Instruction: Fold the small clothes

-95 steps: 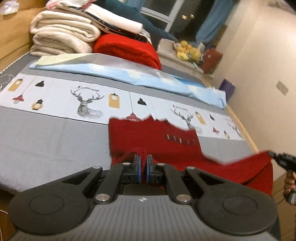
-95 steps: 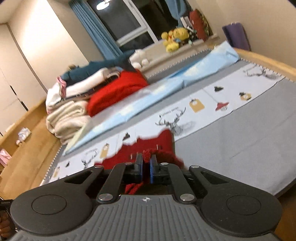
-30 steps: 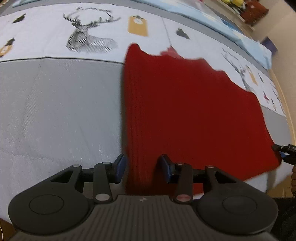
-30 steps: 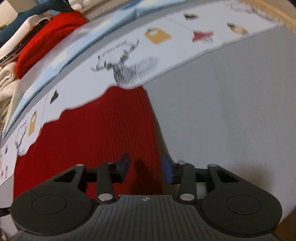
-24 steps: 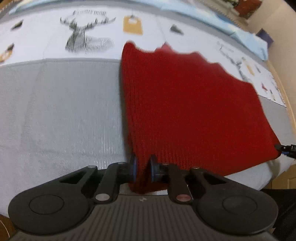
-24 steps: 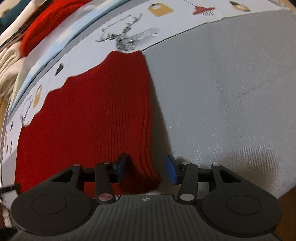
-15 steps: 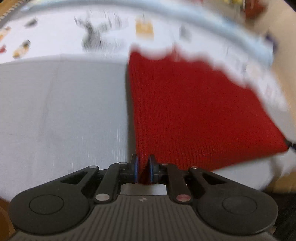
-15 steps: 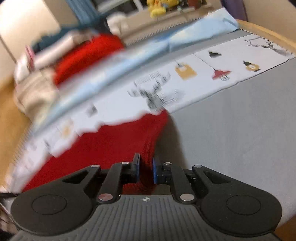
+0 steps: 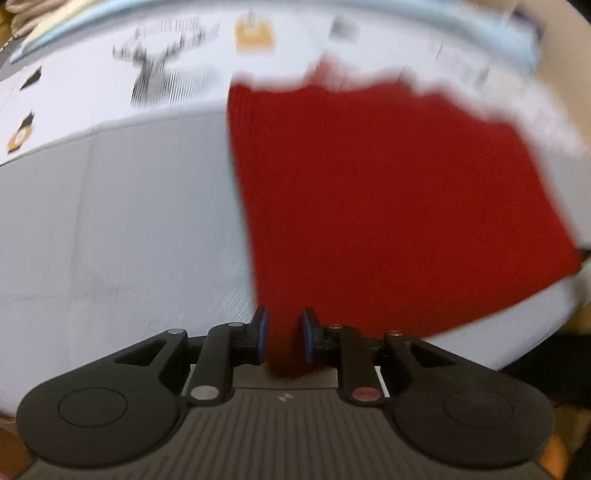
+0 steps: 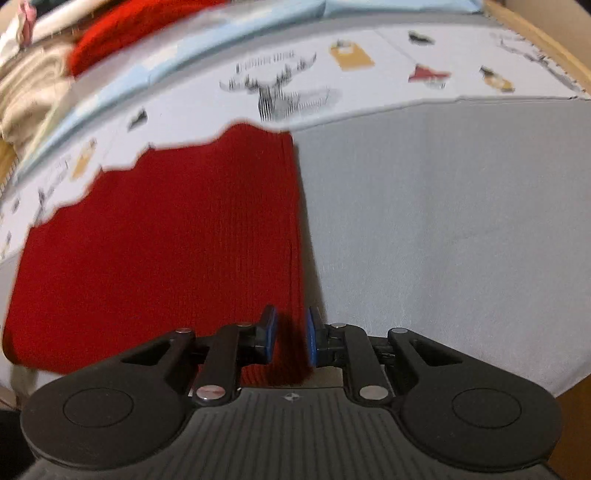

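Left wrist view is showing the red ribbed knit garment (image 9: 388, 206) lying spread flat on the bed w/ grey sheet (image 9: 122, 221), its far edge reaching onto the white printed strip w/ deer and tag pics (image 9: 166, 70). Left gripper (image 9: 282, 338) is pointing steeply down at the garment's near-left corner; its blue-padded fingers (image 9: 261, 332) are standing narrow w/ a fold of red knit running up between them, pinching it. They closed on it and have just been easing apart a bit, cloth still between. Pic is blurred, so the exact pad contact is hard to judge.

Right wrist view is showing the same garment's opposite side: its straight ribbed edge is running from the deer print down to the right gripper (image 10: 290, 341). Fingers (image 10: 271, 338) there are also sitting narrow, gripping the near-right corner of the knit, and have likewise just been opening slightly after clamping. Grey sheet is lying bare to the right of that edge. Far back-left, a red folded bundle (image 10: 122, 29) and a beige blanket pile (image 10: 29, 92) are sitting near a pale blue cloth (image 10: 221, 48).
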`<act>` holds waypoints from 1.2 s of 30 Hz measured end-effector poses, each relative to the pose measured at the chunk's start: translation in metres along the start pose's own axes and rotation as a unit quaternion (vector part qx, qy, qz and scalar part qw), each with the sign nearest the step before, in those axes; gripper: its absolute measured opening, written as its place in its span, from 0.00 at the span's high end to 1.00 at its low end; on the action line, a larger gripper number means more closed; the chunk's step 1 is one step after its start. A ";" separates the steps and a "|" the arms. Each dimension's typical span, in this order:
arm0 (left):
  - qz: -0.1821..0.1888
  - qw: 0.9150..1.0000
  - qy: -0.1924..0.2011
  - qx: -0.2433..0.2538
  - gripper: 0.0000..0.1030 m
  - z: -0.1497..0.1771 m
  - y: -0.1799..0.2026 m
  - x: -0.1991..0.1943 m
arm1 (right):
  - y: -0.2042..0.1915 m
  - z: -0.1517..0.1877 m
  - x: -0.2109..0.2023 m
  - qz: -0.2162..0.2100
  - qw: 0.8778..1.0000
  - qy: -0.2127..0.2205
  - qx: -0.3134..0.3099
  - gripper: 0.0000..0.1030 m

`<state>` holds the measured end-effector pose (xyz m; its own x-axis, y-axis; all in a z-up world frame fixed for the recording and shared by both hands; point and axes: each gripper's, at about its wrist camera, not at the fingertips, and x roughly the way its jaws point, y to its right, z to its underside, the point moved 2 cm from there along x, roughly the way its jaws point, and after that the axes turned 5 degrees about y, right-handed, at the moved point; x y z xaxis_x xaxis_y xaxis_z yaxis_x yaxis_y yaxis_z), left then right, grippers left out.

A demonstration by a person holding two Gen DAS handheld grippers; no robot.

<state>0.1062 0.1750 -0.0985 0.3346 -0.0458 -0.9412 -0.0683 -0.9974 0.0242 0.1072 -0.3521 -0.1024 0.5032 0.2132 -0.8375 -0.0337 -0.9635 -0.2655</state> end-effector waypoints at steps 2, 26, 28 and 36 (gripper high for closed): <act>-0.018 1.000 -0.017 0.010 0.76 0.001 0.004 0.007 | 0.000 0.003 0.017 0.015 0.999 -0.035 -0.014 0.83; -0.072 0.967 0.229 -0.079 0.59 -0.014 -0.034 -0.104 | -0.038 -0.016 -0.071 0.035 0.974 0.219 -0.037 0.51; -0.076 0.962 0.253 -0.061 0.56 -0.012 -0.034 -0.125 | -0.046 -0.011 -0.076 0.017 0.972 0.232 -0.036 0.51; -0.099 0.961 0.246 -0.082 0.40 0.023 -0.048 -0.135 | -0.114 0.026 -0.073 0.013 0.967 0.247 -0.069 0.51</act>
<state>0.0430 0.2305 0.0193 0.7322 0.1644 -0.6610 0.1771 -0.9830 -0.0483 0.0514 -0.2533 -0.0234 0.8553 0.1189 -0.5043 0.0471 -0.9871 -0.1529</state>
